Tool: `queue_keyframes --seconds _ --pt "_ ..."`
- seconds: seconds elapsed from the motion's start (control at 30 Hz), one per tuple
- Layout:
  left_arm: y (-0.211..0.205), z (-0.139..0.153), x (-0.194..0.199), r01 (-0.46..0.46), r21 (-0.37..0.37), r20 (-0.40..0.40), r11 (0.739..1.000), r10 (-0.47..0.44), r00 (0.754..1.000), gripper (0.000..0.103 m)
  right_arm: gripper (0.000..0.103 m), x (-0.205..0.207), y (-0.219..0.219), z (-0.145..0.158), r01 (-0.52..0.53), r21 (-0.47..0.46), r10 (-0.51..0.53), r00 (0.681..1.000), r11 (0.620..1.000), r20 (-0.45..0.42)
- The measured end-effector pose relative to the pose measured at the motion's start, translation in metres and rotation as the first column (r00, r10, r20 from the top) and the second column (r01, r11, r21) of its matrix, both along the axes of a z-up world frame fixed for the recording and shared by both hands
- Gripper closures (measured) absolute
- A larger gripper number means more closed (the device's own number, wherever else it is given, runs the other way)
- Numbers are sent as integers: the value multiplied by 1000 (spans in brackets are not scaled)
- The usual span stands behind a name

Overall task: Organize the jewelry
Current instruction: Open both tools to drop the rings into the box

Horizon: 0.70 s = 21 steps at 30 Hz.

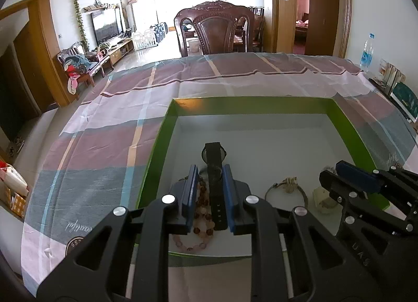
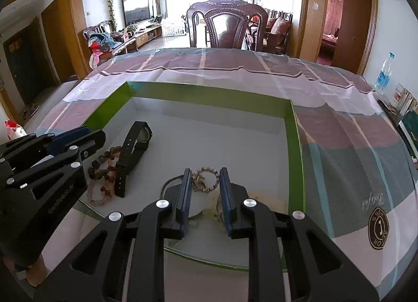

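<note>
Your left gripper (image 1: 209, 171) hangs over the near-left part of the green-walled tray (image 1: 167, 129), jaws partly open and holding nothing, with the black watch (image 1: 214, 169) and the bead bracelet (image 1: 202, 213) lying below between them; pick one target, not both (the strap and beads touch), and lower until the pads flank the strap alone before you close. Your right gripper (image 2: 203, 174) stands likewise over the pale beaded ring (image 2: 206, 176) and the thin metal bangle (image 2: 169, 184), jaws partly open and empty; close gently there. The watch strap is matte, flat and flexible, likely rubbery, so it should grip well; the reddish and pink beads are round, glossy and strung loosely, apt to roll; the tray floor is smooth white card, the walls glossy.
</note>
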<state>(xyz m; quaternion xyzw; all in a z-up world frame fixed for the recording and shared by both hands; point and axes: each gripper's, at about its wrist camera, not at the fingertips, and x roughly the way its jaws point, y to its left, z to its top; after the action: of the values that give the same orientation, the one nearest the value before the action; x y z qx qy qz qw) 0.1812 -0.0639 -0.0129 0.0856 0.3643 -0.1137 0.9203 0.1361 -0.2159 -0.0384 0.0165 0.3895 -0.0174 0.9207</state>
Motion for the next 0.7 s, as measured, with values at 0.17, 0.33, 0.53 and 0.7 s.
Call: queue_keyframes --seconds 0.17,0.33,0.53,0.7 --pt "-1 5 -7 4 -2 25 1000 -4 1000 58 52 -8 -2 7 9 9 -9 999 1000 31" --pt "6 21 -26 2 -12 72 1000 -1 997 43 41 -27 -6 25 18 13 -19 997 1000 80" --pt "28 43 -85 -18 -29 196 999 23 980 26 18 -88 -7 51 70 -41 -59 972 997 228" --pt "41 45 -136 -48 -49 251 998 59 966 18 10 -137 -3 55 96 -31 -83 951 995 299"
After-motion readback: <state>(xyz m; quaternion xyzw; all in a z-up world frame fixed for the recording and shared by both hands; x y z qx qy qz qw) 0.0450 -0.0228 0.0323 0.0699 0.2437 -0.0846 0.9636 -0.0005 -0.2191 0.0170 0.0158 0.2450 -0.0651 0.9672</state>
